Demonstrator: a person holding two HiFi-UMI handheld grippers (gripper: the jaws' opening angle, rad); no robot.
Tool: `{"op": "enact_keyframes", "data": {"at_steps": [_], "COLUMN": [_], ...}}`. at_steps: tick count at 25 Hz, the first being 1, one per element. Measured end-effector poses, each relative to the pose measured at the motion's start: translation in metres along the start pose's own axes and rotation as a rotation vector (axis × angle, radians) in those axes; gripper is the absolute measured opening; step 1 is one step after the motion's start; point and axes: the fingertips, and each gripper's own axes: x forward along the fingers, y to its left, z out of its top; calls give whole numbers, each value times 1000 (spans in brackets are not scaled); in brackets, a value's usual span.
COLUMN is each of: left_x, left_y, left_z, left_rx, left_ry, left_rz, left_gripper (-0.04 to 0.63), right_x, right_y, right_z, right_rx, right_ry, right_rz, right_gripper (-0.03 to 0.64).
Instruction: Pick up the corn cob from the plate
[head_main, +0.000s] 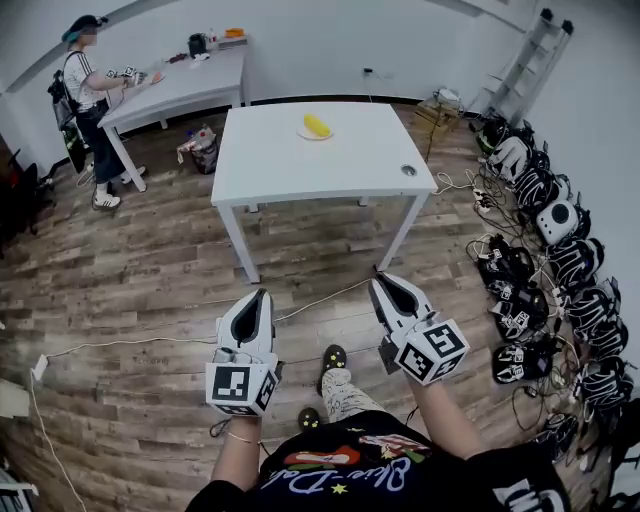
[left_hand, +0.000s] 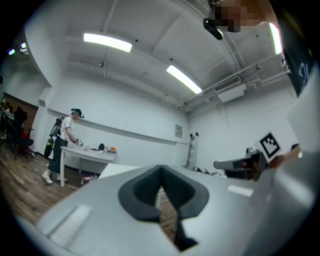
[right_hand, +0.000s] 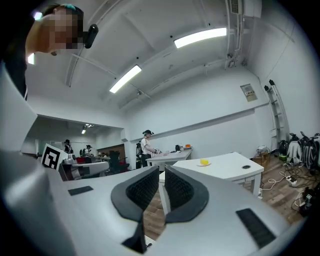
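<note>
The yellow corn cob (head_main: 317, 125) lies on a small white plate (head_main: 305, 134) at the far side of a white table (head_main: 300, 165). In the right gripper view the corn cob (right_hand: 203, 161) shows small and far off on that table (right_hand: 230, 169). Both grippers hang over the wood floor, well short of the table. My left gripper (head_main: 264, 293) is shut with nothing in it, and so is my right gripper (head_main: 378, 281). In their own views the left gripper (left_hand: 161, 175) and the right gripper (right_hand: 161, 172) have their pads together. The left gripper view does not show the corn.
A person (head_main: 88, 75) works at a second white table (head_main: 185, 85) at the back left. Backpacks and gear (head_main: 545, 250) line the right wall, with a ladder (head_main: 525, 50) behind them. Cables (head_main: 150, 340) cross the floor. A bag (head_main: 200, 148) sits near the table's far left leg.
</note>
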Motion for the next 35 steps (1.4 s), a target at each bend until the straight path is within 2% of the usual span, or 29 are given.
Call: {"op": "enact_keyframes", "data": {"at_steps": [2, 7, 11, 16, 20, 23, 26, 30, 35], "left_x": [25, 124, 215, 310, 366, 412, 462, 520, 575], "left_y": [14, 70, 119, 144, 164, 185, 210, 240, 280], "left_z": [-8, -3, 12, 13, 7, -7, -15, -13, -13], "left_rx": [0, 78, 73, 106, 112, 80, 46, 32, -12], "left_ry": [3, -18, -25, -27, -9, 12, 27, 20, 27], "left_rz": [-4, -24, 11, -2, -35, -79, -121, -189, -250], "left_gripper": [-3, -3, -3, -2, -2, -3, -3, -2, -2], "right_x": [31, 137, 225, 301, 352, 398, 453, 533, 619], "right_y": [-19, -79, -136, -195, -225, -245, -263, -301, -353], "right_z": [-1, 13, 41, 63, 61, 49, 40, 25, -5], "right_rx": [10, 30, 30, 8, 11, 20, -26, -75, -112], "right_ry": [-2, -54, -65, -71, -52, -7, 62, 162, 326], "right_rz": [7, 16, 14, 39, 33, 28, 41, 2, -77], "right_gripper": [17, 18, 18, 18, 18, 18, 22, 69, 172]}}
